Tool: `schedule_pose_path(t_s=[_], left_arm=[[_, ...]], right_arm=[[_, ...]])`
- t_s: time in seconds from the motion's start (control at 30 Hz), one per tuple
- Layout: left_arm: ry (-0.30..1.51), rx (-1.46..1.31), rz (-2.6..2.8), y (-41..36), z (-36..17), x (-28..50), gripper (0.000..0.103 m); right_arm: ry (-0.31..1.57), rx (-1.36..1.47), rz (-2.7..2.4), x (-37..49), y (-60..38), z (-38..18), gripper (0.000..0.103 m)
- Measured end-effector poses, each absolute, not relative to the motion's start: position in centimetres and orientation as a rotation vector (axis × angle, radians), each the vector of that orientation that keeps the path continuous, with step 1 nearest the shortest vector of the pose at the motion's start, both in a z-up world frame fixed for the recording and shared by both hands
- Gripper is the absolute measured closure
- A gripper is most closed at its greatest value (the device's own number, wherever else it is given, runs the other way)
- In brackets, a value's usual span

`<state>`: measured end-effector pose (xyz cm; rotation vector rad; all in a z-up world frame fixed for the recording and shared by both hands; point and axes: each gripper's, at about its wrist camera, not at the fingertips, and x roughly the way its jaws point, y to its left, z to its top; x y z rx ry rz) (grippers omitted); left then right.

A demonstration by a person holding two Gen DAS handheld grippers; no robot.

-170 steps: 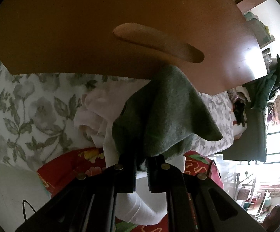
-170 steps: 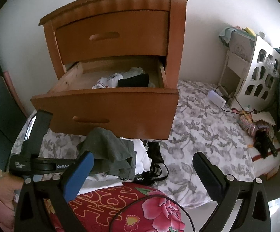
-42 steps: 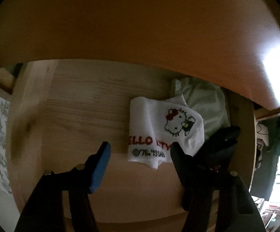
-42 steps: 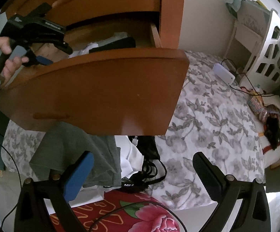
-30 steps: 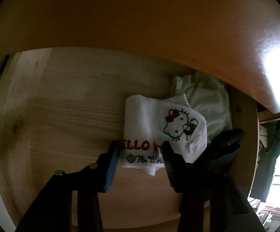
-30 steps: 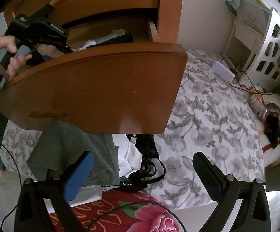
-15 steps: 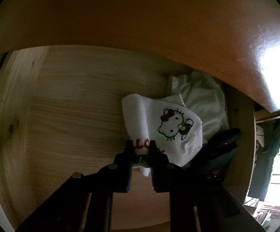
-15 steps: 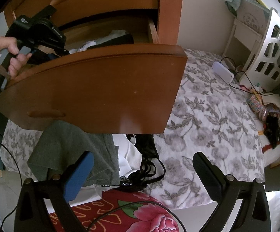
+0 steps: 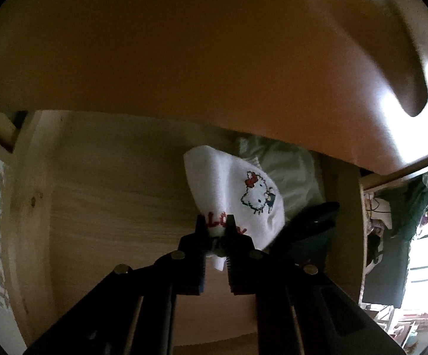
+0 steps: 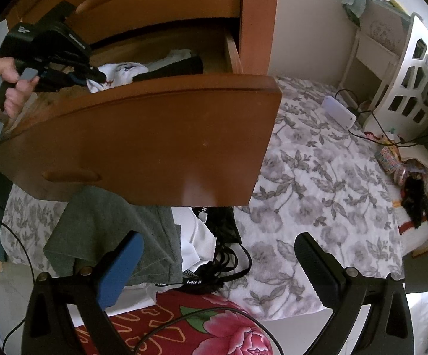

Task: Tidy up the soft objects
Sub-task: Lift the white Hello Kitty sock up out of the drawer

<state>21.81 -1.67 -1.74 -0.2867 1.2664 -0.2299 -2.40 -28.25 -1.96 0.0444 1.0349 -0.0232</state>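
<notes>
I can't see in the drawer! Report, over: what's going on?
Left gripper just closed, pinching the white cartoon-cat sock inside the open drawer. Right gripper open, empty, over the clothes pile. Nothing blocking.

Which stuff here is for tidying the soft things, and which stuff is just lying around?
For the job:
- white sock, pinched in the left gripper
- open drawer
- grey cloth
- black straps
- right gripper, open and empty

Just lying around:
- white box with its cable
- white shelf
- flowery bedsheet
</notes>
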Motion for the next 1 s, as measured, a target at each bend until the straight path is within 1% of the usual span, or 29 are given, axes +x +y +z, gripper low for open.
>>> schedule_pose_path(t_s=[0.23, 0.6, 0.77, 1.0], left_arm=[[1.202, -0.317, -0.256, -0.6, 0.1, 20.0, 0.092], [1.081, -0.363, -0.282, 0.2, 4.7, 16.9, 0.092], [1.043, -0.379, -0.292, 0.3, 5.5, 16.0, 0.092], [0.973, -0.411, -0.315, 0.9, 7.9, 13.7, 0.092]], right_arm=[[1.023, 0.041, -0.021, -2.7, -28.0, -1.5, 0.0], [0.997, 0.041, -0.021, -3.2, -27.8, -0.7, 0.0], [0.984, 0.041, -0.021, -3.6, -27.7, -0.3, 0.0], [0.966, 0.042, -0.019, -4.1, -27.6, 0.3, 0.0]])
